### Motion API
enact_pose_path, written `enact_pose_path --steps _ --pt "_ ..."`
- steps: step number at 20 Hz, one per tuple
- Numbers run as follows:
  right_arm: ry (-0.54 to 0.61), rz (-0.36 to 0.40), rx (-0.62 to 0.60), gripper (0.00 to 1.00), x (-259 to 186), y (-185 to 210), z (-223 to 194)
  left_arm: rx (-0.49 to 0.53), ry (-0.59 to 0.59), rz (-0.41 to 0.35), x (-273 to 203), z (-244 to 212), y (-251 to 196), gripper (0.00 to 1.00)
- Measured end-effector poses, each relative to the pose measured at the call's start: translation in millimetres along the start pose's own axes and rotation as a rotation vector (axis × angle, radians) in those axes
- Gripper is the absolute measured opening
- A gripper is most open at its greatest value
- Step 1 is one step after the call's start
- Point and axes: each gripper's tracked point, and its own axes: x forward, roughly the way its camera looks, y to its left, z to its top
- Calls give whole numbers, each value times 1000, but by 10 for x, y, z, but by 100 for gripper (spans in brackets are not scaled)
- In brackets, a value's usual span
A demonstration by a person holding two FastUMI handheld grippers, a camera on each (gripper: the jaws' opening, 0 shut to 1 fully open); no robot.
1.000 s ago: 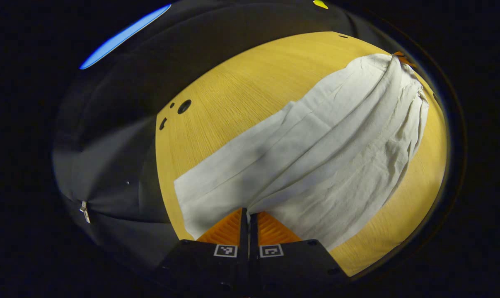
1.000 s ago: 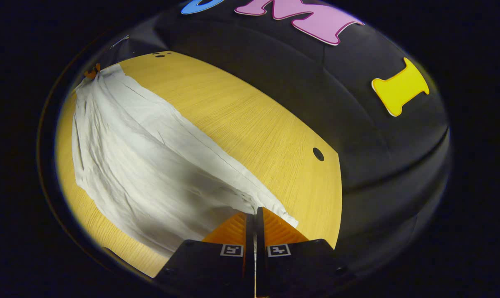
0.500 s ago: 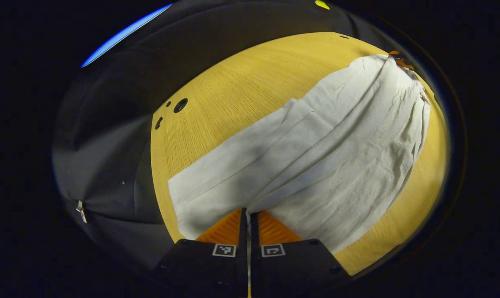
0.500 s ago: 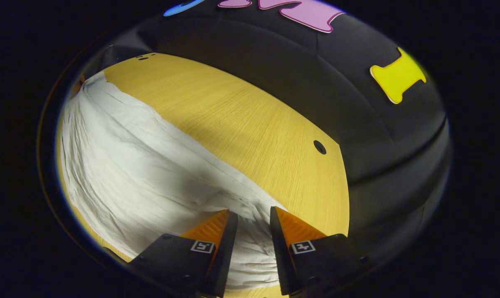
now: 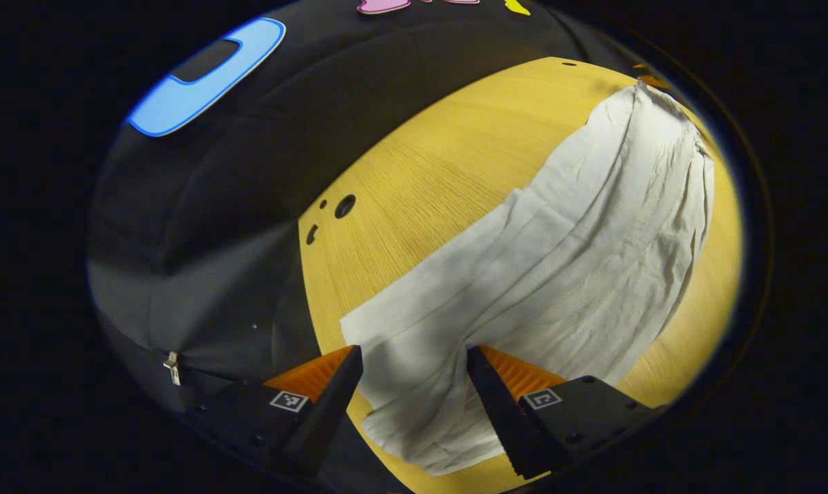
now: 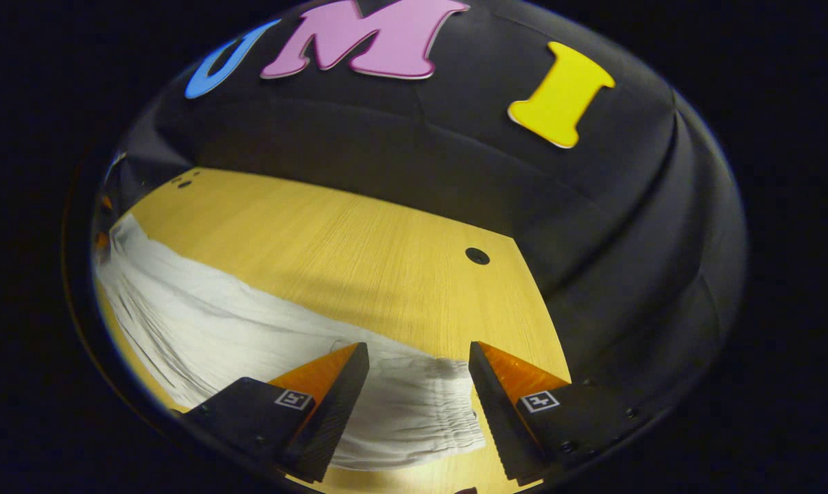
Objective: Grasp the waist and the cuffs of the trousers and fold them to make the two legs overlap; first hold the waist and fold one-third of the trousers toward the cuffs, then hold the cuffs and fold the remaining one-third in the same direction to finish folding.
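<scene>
White trousers (image 5: pixel 578 254) lie flat along the wooden table (image 5: pixel 455 151), folded lengthwise with one leg over the other. In the left gripper view my left gripper (image 5: pixel 414 353) stands open just above the cuff end (image 5: pixel 414 412), its fingers apart from the cloth. In the right gripper view my right gripper (image 6: pixel 419 348) is open over the gathered elastic waist (image 6: pixel 434 398). From there the trousers (image 6: pixel 215 329) run off to the left across the table (image 6: pixel 352 240). Neither gripper holds anything.
The tabletop has round holes near its corners (image 5: pixel 345 206) (image 6: pixel 477 256). The black cloth wall of the booth (image 6: pixel 592 226) rises close behind the table edge. Bare wood lies on the far side of the trousers.
Both grippers were shut on the trousers' ends a second ago. The right one opened first, then the left, and both have let go and drawn back a little as the cloth settled flat.
</scene>
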Motion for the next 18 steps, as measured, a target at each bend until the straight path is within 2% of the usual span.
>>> enact_pose_path --steps 2,4,7,9,11,13,15,18 --pt "-5 -22 128 93 -216 -47 -6 -32 -53 38 -175 88 52 98" --pt "6 -49 239 93 -384 -80 -96 -106 -106 67 -368 162 90 97" --pt "57 -97 381 93 -582 -83 -395 -265 -181 106 -635 237 142 97" --pt "90 -122 483 93 -625 -55 -604 -415 -232 118 -779 256 184 97" --pt "117 -138 586 90 -615 -24 -772 -616 -278 91 -870 281 183 97" --pt "132 -164 682 94 -607 -29 -871 -809 -331 29 -953 340 152 97" --pt "146 -186 757 94 -589 -35 -965 -925 -382 -14 -1025 404 131 97" --pt "160 -213 810 94 -514 -91 -1045 -1024 -388 -56 -1016 353 20 96"
